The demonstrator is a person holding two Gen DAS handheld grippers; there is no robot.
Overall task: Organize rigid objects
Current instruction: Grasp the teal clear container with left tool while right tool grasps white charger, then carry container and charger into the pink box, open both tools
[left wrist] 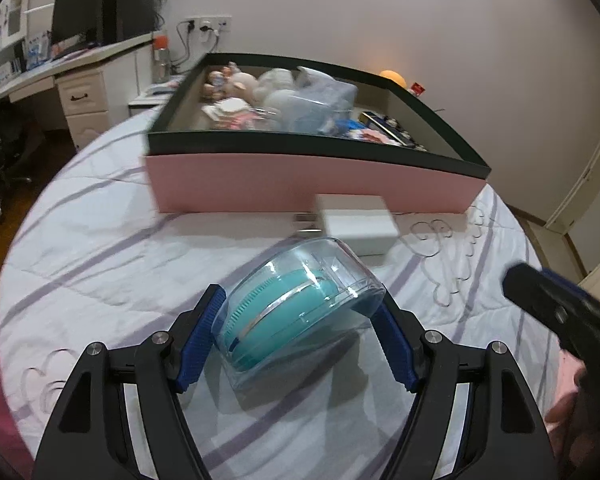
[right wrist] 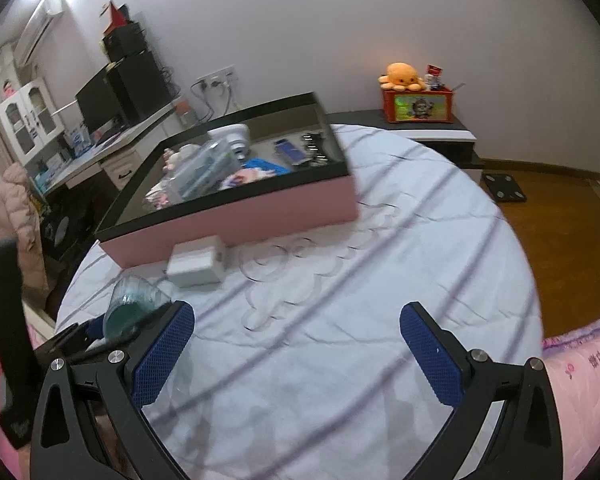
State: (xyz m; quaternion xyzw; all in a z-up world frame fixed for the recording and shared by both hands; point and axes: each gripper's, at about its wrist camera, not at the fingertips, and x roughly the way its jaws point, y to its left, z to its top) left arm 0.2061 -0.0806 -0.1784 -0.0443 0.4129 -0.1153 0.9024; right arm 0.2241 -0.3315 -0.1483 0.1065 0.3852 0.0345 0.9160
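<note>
**Two grippers over the bed, one holding a clear case**

Two grippers are working above a white bedspread (left wrist: 100,264) with purple stripes. The left gripper (left wrist: 300,312) is clamping a clear plastic case (left wrist: 300,316) with a teal disc inside; its blue pads (left wrist: 204,336) are pressing against the case from both sides, and the case is sitting tilted between them, its lower edge close to the bedspread, though whether it is touching the cloth is not clear. The same case is showing at the left edge of the right wrist view (right wrist: 134,308), partly behind a blue pad.

The right gripper (right wrist: 296,356) is hanging with its fingers spread wide and nothing between them, only striped bedspread showing in the gap. In the left wrist view it is appearing as a dark, blurred shape at the right edge (left wrist: 556,308), apart from the case.

Beyond the case, a small white box (left wrist: 358,224) is lying on the bedspread, just in front of a large pink box (left wrist: 312,184) with a black rim. The pink box is lying open and is holding soft toys, a clear container and other small items, too blurred to name individually. An orange plush octopus (right wrist: 402,76) is sitting on a red box (right wrist: 418,106) near the far wall.
</note>
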